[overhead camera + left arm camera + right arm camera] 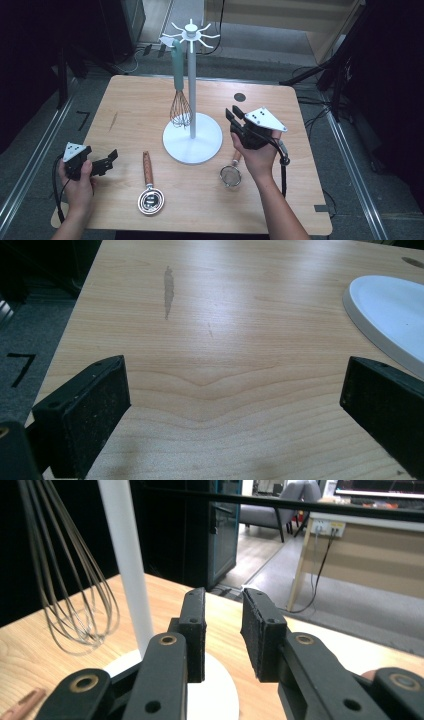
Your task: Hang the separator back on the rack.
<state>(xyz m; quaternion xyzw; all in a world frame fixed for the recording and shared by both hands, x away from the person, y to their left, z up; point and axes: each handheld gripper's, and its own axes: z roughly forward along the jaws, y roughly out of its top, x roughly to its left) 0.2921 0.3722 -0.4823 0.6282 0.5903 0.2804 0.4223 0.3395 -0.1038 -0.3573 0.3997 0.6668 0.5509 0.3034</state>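
Observation:
A white hook stand (192, 85) rises from a round base (192, 142) at the table's middle. A whisk (180, 107) with a green handle hangs from one of its hooks. My right gripper (233, 112) is held just right of the pole above the base's edge, its jaws a narrow gap apart with nothing between them. In the right gripper view the gripper (224, 600) faces the pole (125, 555) and the whisk wires (75, 595). My left gripper (111, 159) rests low at the table's front left, jaws wide open (235, 370) over bare wood.
A wooden-handled round metal tool (148, 192) lies in front of the stand's base. A small mesh strainer (230, 176) lies under my right hand. The wooden table (140, 100) has a dark round spot (240, 97) at the back right. Floor rails run along both sides.

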